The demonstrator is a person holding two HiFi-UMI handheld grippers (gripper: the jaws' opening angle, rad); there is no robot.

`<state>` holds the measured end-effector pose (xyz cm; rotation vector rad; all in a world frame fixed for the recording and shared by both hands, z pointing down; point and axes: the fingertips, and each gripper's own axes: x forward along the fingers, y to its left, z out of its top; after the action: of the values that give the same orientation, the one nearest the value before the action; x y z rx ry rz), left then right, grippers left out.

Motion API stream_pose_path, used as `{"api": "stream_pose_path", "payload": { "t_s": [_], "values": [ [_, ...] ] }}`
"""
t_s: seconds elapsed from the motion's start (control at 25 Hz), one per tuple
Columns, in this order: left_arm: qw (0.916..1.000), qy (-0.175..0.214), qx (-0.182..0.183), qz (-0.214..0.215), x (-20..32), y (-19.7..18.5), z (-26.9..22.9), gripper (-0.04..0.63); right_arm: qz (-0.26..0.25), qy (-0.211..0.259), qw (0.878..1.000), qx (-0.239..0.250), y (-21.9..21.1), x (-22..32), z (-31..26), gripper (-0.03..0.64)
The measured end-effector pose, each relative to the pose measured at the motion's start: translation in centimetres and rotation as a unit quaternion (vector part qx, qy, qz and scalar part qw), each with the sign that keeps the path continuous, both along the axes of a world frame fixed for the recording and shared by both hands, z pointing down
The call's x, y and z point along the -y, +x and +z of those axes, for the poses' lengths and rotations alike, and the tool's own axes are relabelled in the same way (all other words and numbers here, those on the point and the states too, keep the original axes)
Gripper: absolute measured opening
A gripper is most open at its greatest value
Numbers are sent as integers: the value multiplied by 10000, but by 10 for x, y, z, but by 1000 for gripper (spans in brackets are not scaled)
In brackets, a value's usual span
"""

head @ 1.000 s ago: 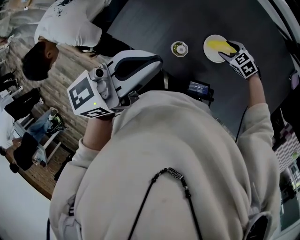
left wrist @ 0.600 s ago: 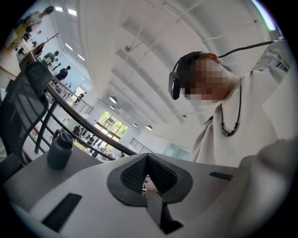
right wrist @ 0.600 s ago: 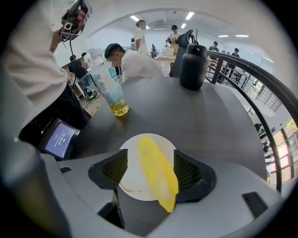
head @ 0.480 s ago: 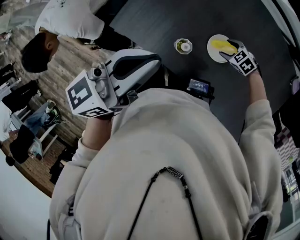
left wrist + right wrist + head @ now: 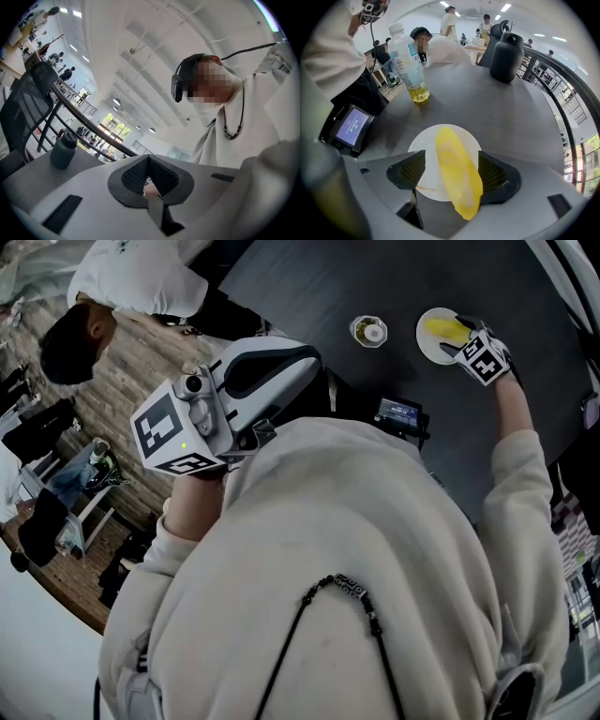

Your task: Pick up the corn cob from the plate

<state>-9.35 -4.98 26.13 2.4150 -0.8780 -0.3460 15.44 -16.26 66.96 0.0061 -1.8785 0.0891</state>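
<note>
right gripper (image 5: 461, 337) (image 5: 452, 172) is pointed steeply down over the plate (image 5: 427, 345) (image 5: 423, 146). its jaws are spread wide and have just been opening. the corn cob (image 5: 443, 329) (image 5: 457, 168) lies lengthwise between the pads, still on the plate and not clamped. whether the right pad touches the cob's edge can't be told.

left gripper (image 5: 281, 367) (image 5: 150, 183) is held level beside the chest, off the worktop. its jaws are closed together, with nothing gripped.

worktop (image 5: 309, 287) (image 5: 497, 108) is a dark, matte surface with a rounded far edge. the round white plate is set towards its right side in the head view. a clear bottle (image 5: 368, 332) (image 5: 408, 61) holding a little yellow liquid stands to the plate's left, apart from it. a small device with a lit screen (image 5: 398, 413) (image 5: 349, 129) is seen at the near edge. a dark jug (image 5: 507, 56) stands further back.

room: a wood plank floor (image 5: 122, 381) is seen left of the worktop. a person in a white shirt (image 5: 131, 287) is bent over at its far left corner. a dark railing (image 5: 555, 89) runs behind the worktop, and more people stand further back under ceiling lights. a mesh chair (image 5: 26, 108) is seen in the left gripper view.
</note>
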Motion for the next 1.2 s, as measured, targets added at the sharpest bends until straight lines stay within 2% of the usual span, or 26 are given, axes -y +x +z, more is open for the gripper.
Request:
{"api": "stream_pose_path", "payload": {
  "t_s": [0.4,0.6,0.8,1.2],
  "values": [
    [9999,-84,-100,8,1,4,3,5,-382,279,9964,-699,12,0,32,339],
    [9997,-127,-190,58,4,10,10,5,-135,126,9977,-651,17,-2,42,336],
    [9995,-183,-222,126,9,15,18,5,-46,-79,9981,-610,14,-10,45,268],
    [9994,-247,-143,178,13,17,19,5,148,-192,9968,-756,13,-12,44,264]
  ]
}}
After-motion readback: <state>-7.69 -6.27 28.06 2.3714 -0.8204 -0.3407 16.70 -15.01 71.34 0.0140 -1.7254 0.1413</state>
